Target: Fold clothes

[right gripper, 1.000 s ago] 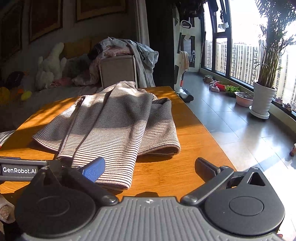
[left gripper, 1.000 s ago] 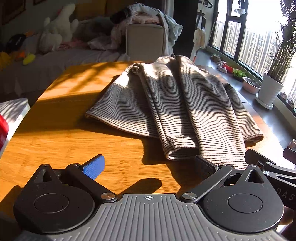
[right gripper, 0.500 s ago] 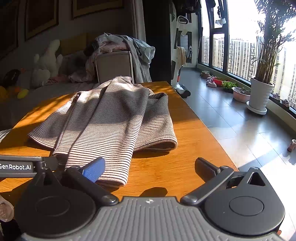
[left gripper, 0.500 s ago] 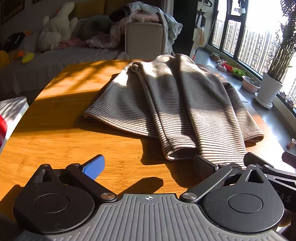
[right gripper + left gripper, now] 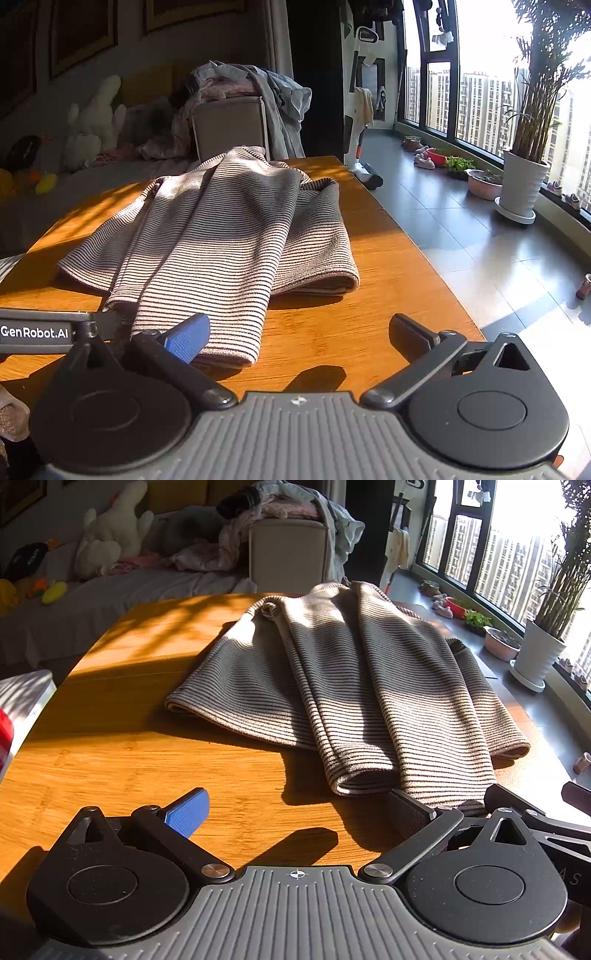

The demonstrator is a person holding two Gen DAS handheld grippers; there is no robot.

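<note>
Striped knit garment (image 5: 362,686) lies loosely folded lengthwise on wooden table (image 5: 110,760).

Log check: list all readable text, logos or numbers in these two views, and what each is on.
"GenRobot.AI": white print on the black body of the left gripper, seen at the right wrist view's left edge.
"A S": faint letters, cut off, on the black body of the right gripper at the left wrist view's right edge.
Nothing else is readable.
</note>
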